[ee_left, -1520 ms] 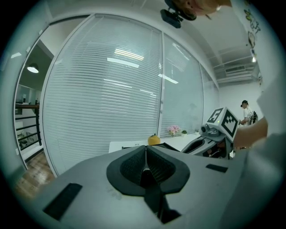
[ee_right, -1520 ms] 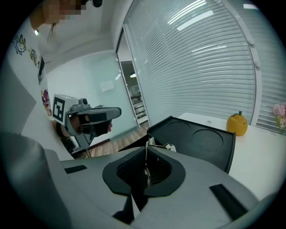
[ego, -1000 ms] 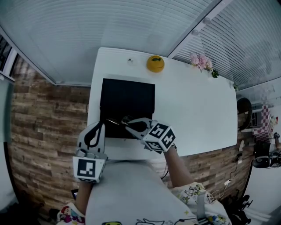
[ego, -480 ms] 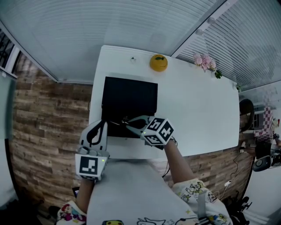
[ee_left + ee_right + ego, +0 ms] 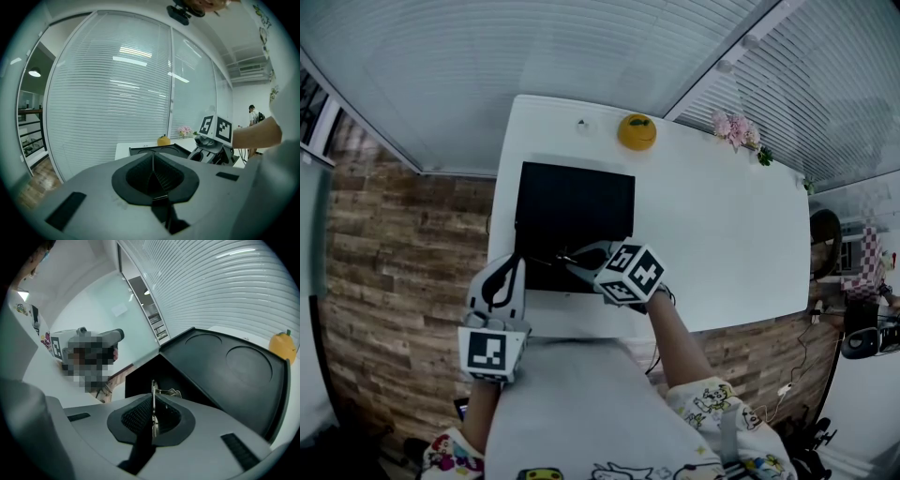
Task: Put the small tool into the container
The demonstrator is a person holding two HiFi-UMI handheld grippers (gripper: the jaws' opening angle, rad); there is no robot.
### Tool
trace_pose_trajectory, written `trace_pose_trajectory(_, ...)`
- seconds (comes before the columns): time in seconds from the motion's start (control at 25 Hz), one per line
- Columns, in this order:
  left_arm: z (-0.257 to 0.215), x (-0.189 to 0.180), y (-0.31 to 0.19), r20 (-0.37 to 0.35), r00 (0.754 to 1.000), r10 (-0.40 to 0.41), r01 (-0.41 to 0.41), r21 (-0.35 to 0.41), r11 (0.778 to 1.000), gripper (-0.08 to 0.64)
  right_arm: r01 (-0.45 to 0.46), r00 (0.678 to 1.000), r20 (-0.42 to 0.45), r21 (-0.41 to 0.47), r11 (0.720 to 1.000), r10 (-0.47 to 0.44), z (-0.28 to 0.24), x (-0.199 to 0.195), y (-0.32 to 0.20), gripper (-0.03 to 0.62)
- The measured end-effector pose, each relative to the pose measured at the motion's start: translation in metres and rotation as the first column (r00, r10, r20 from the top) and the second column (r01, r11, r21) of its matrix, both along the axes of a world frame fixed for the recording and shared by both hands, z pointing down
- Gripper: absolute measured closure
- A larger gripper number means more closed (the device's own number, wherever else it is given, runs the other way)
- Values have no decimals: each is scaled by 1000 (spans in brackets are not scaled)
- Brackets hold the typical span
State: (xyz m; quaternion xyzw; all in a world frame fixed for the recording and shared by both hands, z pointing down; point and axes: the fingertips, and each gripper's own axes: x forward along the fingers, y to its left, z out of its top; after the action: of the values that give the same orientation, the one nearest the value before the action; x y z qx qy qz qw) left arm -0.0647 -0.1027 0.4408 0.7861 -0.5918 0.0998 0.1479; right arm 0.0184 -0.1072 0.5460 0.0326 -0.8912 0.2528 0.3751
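Note:
A black container (image 5: 574, 211) lies on the left half of the white table (image 5: 722, 234). Its top has two round recesses (image 5: 248, 363). My right gripper (image 5: 572, 258) is shut on a thin metal tool (image 5: 153, 399), which sticks out edge-on between the pads and ends in a small wire loop (image 5: 168, 392). The tool (image 5: 551, 261) hangs over the container's near edge, close to its near corner (image 5: 159, 355). My left gripper (image 5: 514, 267) hovers at the table's front edge, left of the right one, with its jaws (image 5: 153, 173) together and nothing between them.
An orange fruit (image 5: 637, 132) sits behind the container at the table's far side. A sprig of pink flowers (image 5: 731, 129) lies at the far right corner. White blinds stand behind the table, and a brick-pattern floor shows to the left. A person stands far off at the right (image 5: 253, 114).
My right gripper has tipped further down over the container's near edge, its marker cube swinging round, and edged slightly left. The left gripper has stayed in place.

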Motion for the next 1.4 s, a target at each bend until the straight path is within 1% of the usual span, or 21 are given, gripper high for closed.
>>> trace_pose_trajectory(0.36,1,-3,1,2,1000,-2,2,-3,1000,548,1,999,-41,24,1000,0,7,-1,-3,583)
trace_pose_trajectory(0.68,2,-5,-1,8,1000,12,-12,-5,1000,548,-2,997,-73,59,998,6,12,0,-8,564)
trace_pose_trajectory(0.76,2,-7,-1,4,1000,12,-12,-3,1000,548,6,996,-87,73,997,0,14,-1,-7,552)
trace_pose_trajectory(0.92,0,-9,-1,2,1000,13,-13,1,1000,548,10,995,-99,82,997,-2,16,-3,-7,486)
trace_pose_trajectory(1.0,-1,-11,1,5,1000,13,-13,4,1000,548,6,995,-103,92,996,3,17,-3,-7,477)
trace_pose_trajectory(1.12,-1,-13,3,8,1000,13,-13,7,1000,548,-6,995,-98,107,994,17,15,-3,-9,456)
trace_pose_trajectory(1.4,-1,-14,6,11,1000,15,-15,8,1000,548,-35,998,-43,147,989,42,4,-2,-14,448)
